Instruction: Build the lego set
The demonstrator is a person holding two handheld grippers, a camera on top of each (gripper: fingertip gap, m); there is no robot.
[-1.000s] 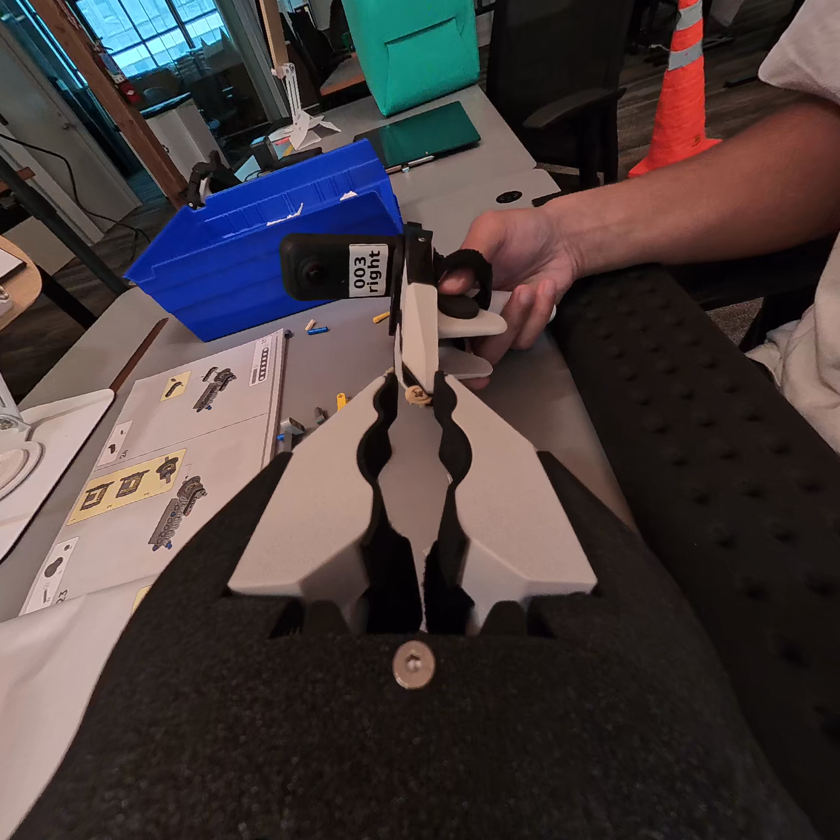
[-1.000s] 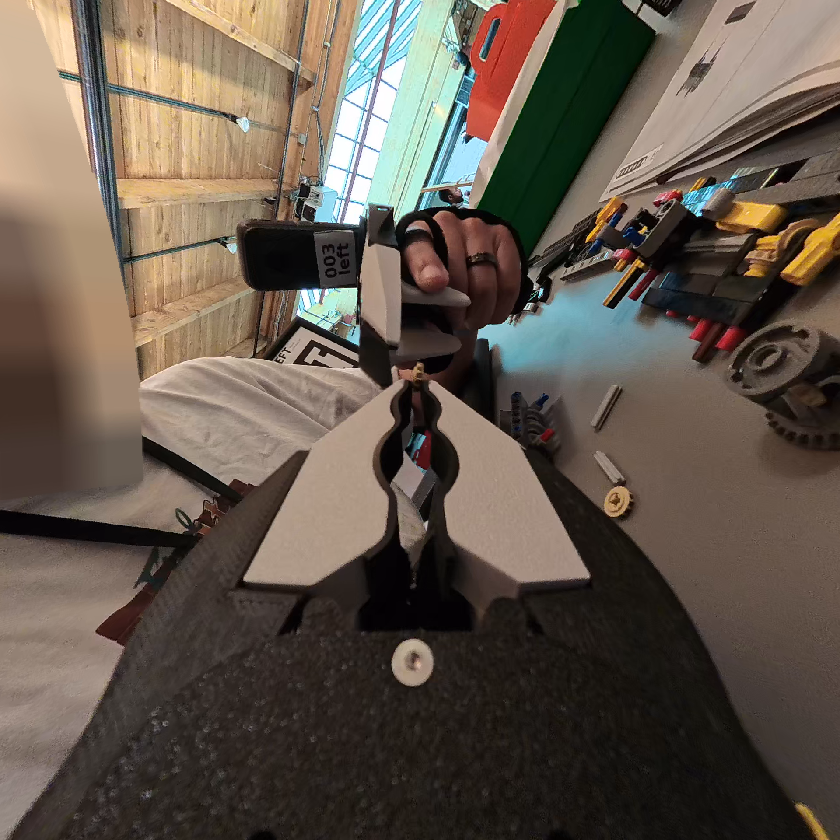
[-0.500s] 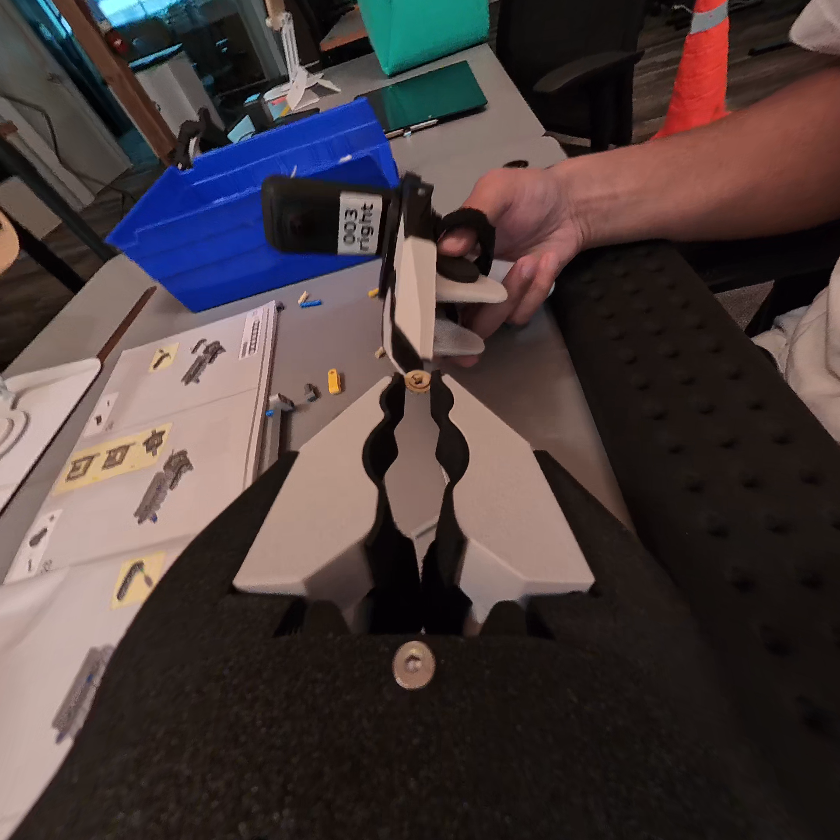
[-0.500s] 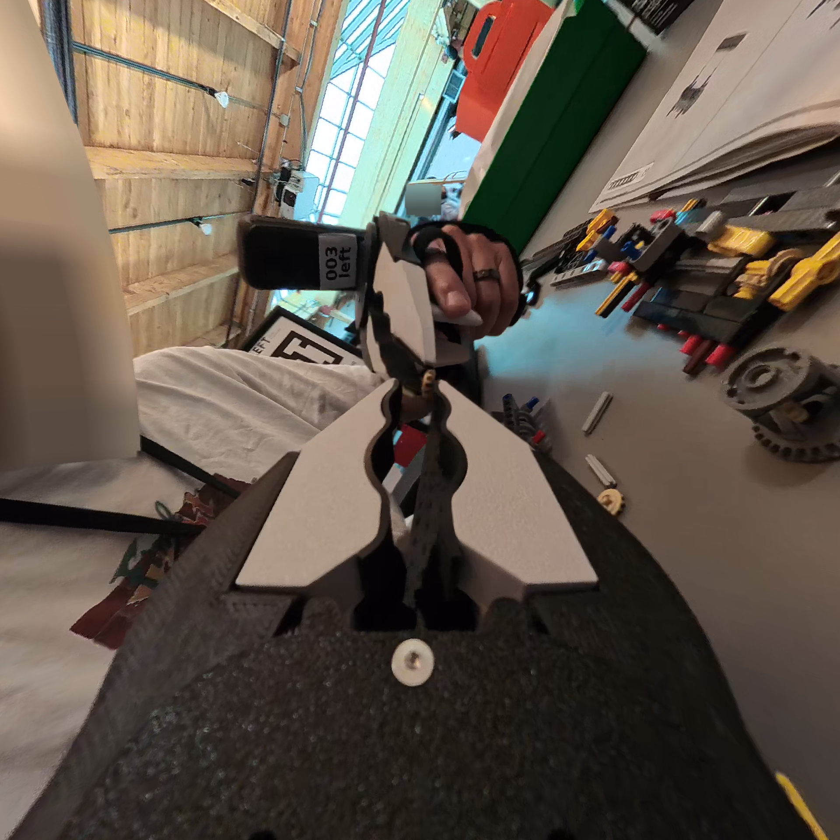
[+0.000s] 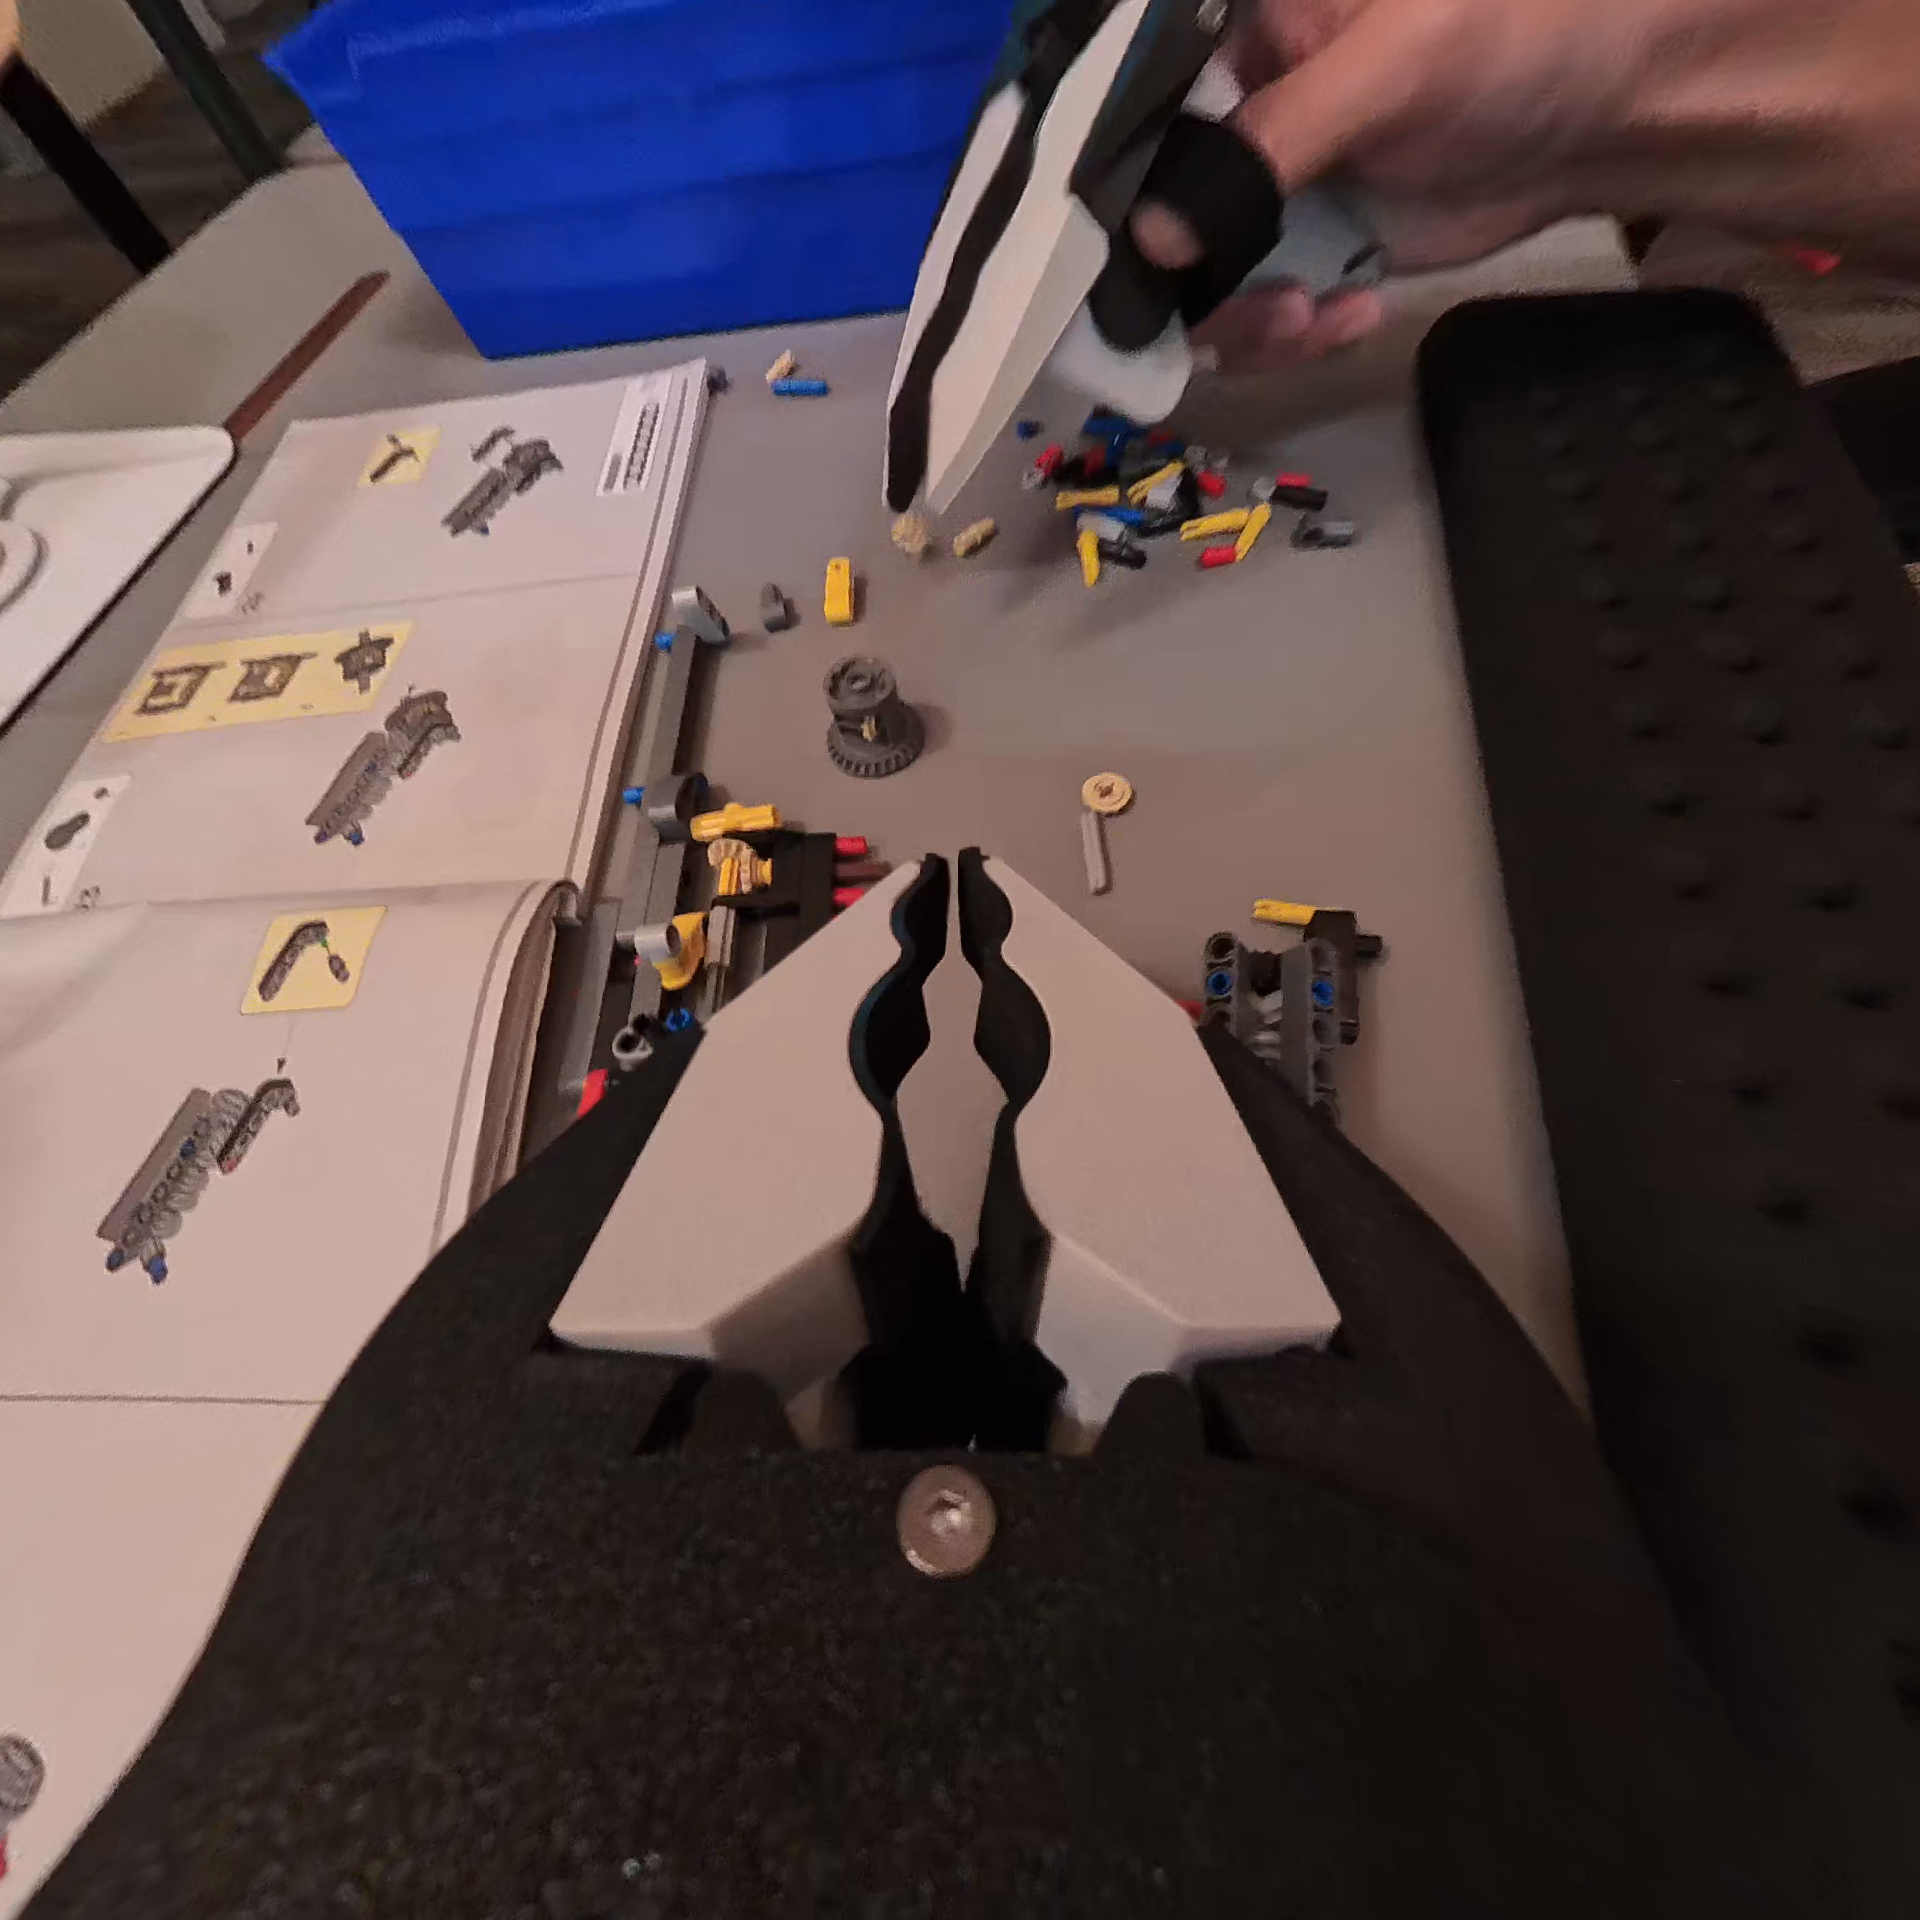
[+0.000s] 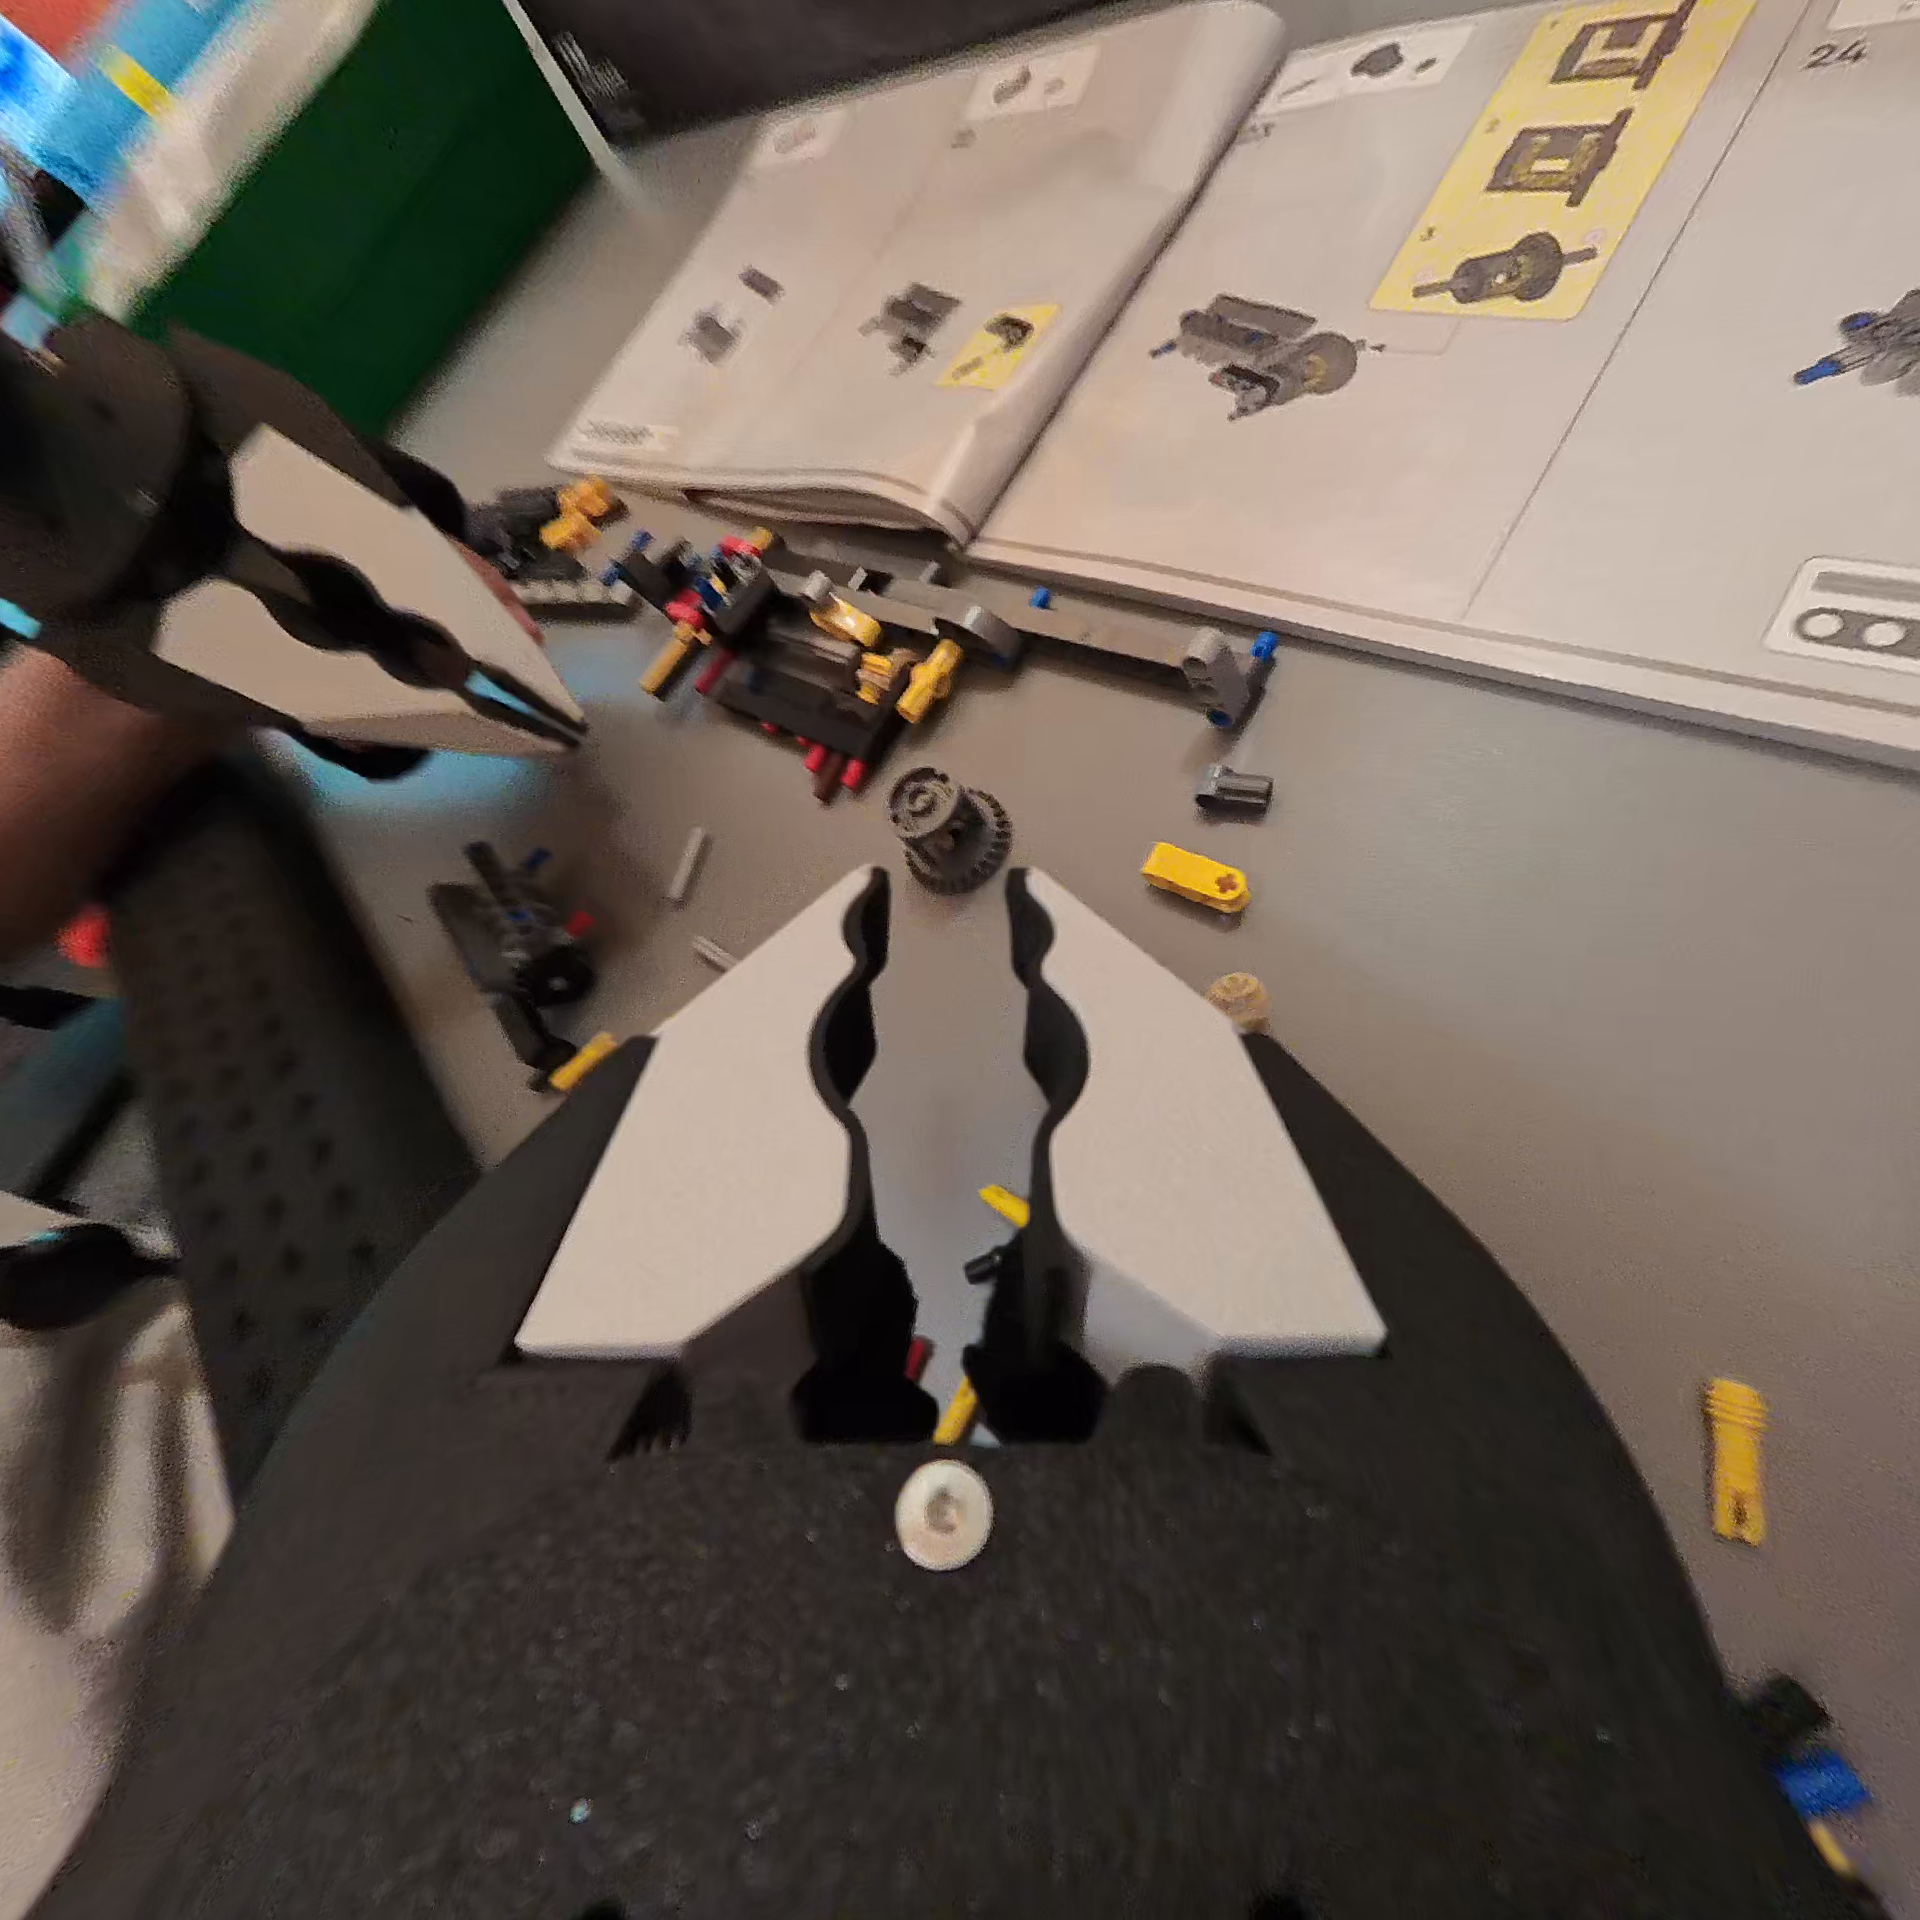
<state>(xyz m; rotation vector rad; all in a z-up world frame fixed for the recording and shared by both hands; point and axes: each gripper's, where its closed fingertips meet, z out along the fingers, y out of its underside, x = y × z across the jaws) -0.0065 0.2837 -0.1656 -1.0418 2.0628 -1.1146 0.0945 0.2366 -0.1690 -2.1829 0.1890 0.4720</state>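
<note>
Many loose plastic lego pieces [image 5: 1164,509] lie on the grey table [image 5: 1247,727]. A half-built black and yellow lego assembly [image 6: 821,655] rests near the table's left edge, just beside the open instruction booklet [image 5: 343,665]. A dark grey gear part [image 5: 871,717] stands alone in the middle of the table, and a small tan round piece [image 5: 912,532] lies farther toward the back edge, next to the blue plastic bin [image 5: 644,156].

The step in hand seems to be picking the next small piece. To do it well, I think the tips should come down straight over the piece, one on each side, and close slowly so the piece does not jump away. It is wise to compare the piece with the booklet page first.

The right gripper [image 6: 945,883] has its fingers moderately apart and holds nothing; the gear part is just beyond its tips. In the left wrist view its tips are at the tan round piece, but contact I cannot tell. The left gripper [image 5: 943,860] is almost closed, only a thin gap remains, and it is empty, hovering above the assembly.
</note>
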